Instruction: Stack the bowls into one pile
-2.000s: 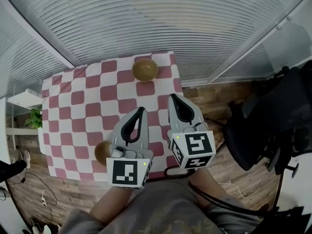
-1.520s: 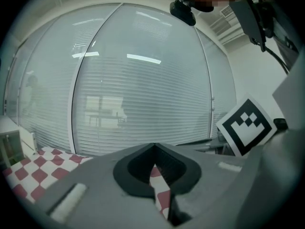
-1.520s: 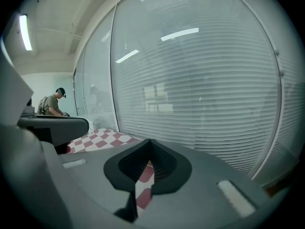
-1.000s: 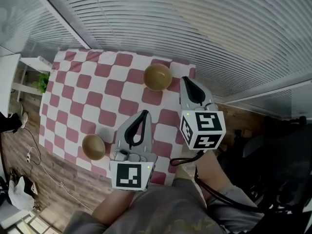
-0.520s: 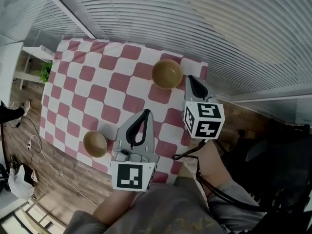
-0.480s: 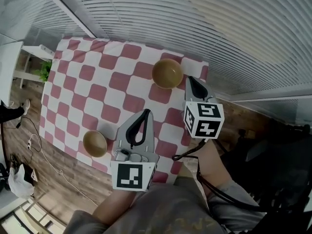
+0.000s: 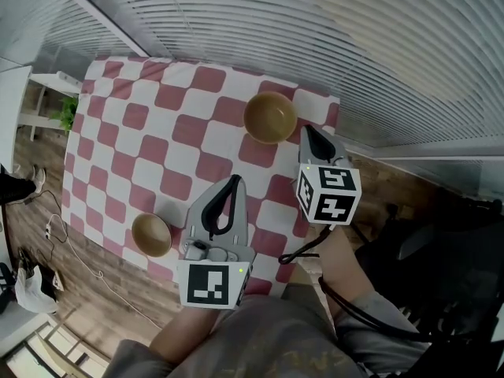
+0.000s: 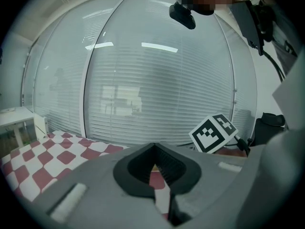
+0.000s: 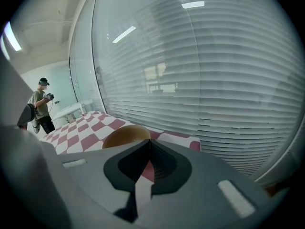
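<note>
Holding nothing: left gripper (image 7: pixel 233 182) has its jaws pressed together, right gripper (image 7: pixel 308 131) likewise, tips meeting. Both sit above a table (image 7: pixel 150 144) in a red-and-white checked cloth; wood floor (image 7: pixel 47 235) around it, slatted blinds (image 7: pixel 331 38) beyond, a person (image 9: pixel 42 105) standing far off. Large bowl (image 7: pixel 270 117) lies just beyond the right gripper's tips, slightly left. Small bowl (image 7: pixel 151 235) sits near the table's front edge, left of the left gripper, well apart from the large one.

Bright even daylight; fisheye edge distortion; ceiling-light glare on glass; near jaws blurred.
</note>
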`<action>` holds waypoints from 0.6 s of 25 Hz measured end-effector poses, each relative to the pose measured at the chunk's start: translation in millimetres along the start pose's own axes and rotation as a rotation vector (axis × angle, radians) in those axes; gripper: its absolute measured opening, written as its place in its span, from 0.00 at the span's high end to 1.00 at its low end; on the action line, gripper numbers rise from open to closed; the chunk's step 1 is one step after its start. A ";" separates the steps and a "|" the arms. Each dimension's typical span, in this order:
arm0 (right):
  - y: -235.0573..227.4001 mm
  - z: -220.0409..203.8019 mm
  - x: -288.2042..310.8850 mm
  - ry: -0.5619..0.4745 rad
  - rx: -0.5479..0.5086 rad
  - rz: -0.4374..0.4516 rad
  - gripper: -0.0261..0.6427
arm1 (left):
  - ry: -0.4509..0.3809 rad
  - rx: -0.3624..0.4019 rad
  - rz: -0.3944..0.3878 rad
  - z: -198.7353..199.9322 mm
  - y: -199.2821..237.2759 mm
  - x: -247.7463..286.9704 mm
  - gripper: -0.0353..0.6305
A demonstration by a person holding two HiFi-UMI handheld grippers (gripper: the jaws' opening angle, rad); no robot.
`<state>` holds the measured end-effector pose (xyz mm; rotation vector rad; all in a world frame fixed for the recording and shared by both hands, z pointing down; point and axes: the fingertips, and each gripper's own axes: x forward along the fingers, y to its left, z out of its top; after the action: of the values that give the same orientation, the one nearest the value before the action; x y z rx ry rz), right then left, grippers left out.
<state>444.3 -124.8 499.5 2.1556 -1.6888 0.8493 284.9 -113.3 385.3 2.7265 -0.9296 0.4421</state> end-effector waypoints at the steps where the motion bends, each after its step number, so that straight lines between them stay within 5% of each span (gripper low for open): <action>1: -0.3 1.0 0.8 -0.004 0.001 -0.003 0.92 | -0.003 -0.004 0.001 0.0 0.5 0.8 0.95; 6: 1.1 3.6 7.5 -0.017 0.011 0.000 0.77 | 0.011 -0.013 0.008 -5.3 5.9 4.4 0.95; 15: 1.4 4.3 32.3 -0.002 0.011 0.020 0.76 | 0.051 -0.028 0.031 -18.8 20.0 17.6 0.95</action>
<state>449.0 -153.1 515.2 2.1504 -1.7135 0.8642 281.8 -132.8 411.3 2.6662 -0.9585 0.4983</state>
